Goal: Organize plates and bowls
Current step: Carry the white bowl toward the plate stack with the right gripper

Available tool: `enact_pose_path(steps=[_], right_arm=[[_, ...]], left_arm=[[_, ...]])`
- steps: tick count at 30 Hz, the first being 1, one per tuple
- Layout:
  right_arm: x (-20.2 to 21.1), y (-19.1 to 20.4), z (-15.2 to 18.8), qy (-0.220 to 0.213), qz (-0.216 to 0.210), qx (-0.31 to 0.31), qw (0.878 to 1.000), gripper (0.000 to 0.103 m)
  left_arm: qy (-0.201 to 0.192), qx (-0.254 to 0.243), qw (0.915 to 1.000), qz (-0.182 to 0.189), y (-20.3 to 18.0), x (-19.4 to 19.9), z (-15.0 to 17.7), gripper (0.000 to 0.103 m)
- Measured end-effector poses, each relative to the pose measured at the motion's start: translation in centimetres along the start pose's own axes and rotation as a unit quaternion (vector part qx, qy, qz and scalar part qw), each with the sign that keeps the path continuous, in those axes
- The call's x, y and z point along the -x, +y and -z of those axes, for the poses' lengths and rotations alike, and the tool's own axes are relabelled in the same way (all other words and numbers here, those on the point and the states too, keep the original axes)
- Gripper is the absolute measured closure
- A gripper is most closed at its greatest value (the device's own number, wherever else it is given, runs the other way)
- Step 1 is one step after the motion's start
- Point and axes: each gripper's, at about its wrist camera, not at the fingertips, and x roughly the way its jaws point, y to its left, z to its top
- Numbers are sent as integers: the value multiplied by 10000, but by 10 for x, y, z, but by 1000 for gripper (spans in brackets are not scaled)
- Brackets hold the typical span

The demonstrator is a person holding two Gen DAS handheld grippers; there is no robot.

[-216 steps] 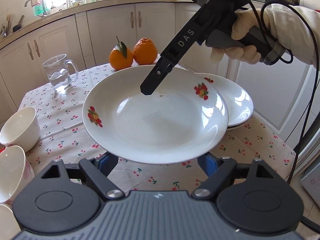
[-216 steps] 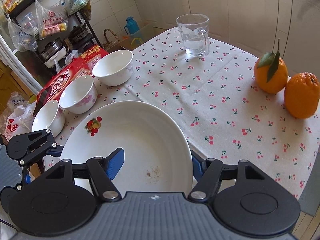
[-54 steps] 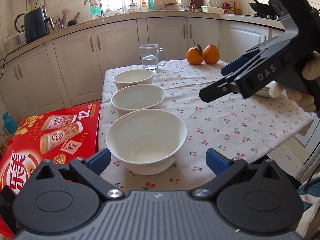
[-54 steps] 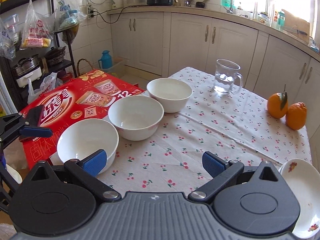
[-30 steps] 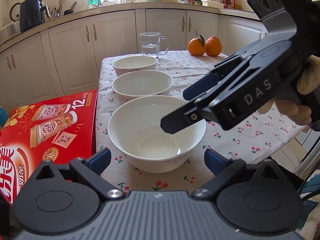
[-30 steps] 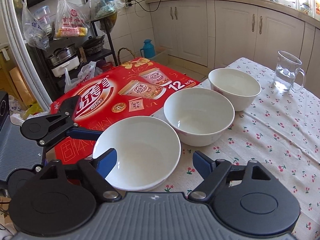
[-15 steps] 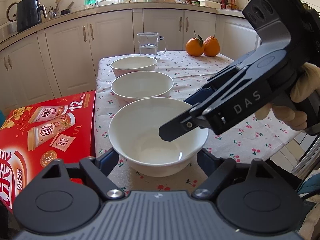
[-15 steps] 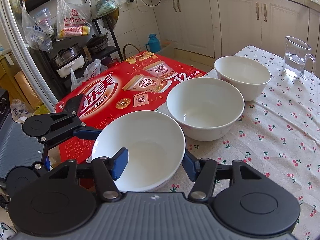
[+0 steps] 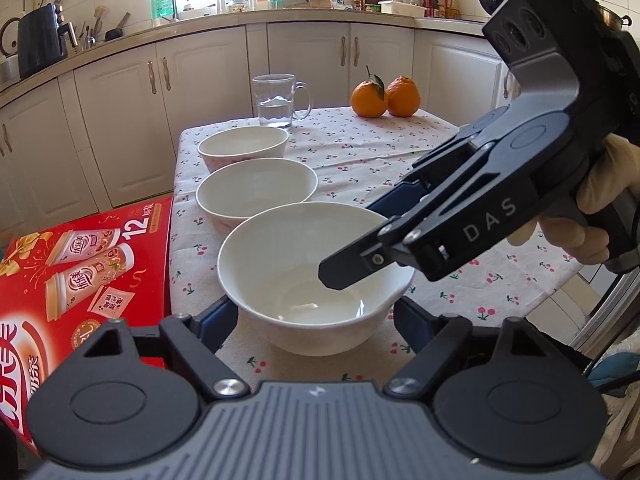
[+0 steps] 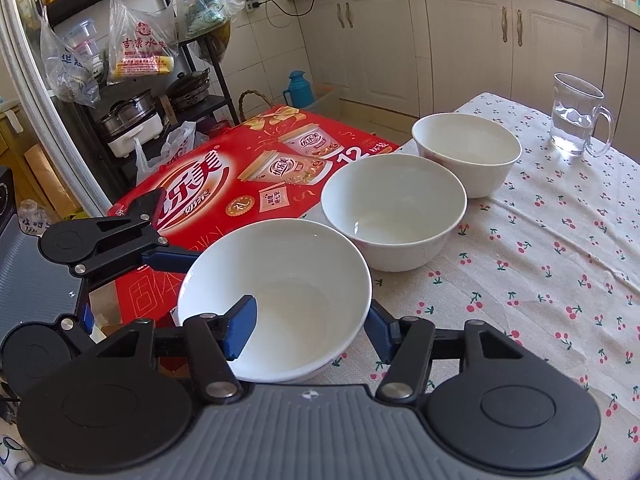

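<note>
Three white bowls stand in a row along the left edge of the bench (image 9: 400, 168), on the cherry-print cloth; the nearest bowl (image 9: 316, 276) sits at the front left corner, the middle bowl (image 9: 256, 196) just behind it, nearly touching, the far bowl (image 9: 244, 148) beyond. Both tools are on the nearest bowl. The left hand-held gripper (image 9: 316, 320) straddles the bowl body, blue pads pressed on either flank, so it is clenched on the bowl from outside. The right hand-held gripper (image 10: 310, 320) pinches the rim: one blue pad lies inside the bowl, the other outside its wall, jaws fully closed on it. Probable reason for the double hold: glazed ware is slick and the bowl sits by the corner, so two grips steady it for lifting. Likely aim is nesting it into the middle bowl. A glass mug of water (image 9: 278, 100) and two oranges (image 9: 386, 96) stand at the far end, well apart. A red carton (image 10: 240, 184) lies below the left edge.
</note>
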Motion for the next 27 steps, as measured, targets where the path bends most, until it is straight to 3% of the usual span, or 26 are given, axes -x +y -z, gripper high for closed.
enact_pose_path(steps=[27], right_arm=[[76,-59,49,-353,1000,-726,9917,38]], left_arm=[[-68,-720,9921,1025,-69,-56,-39,19]])
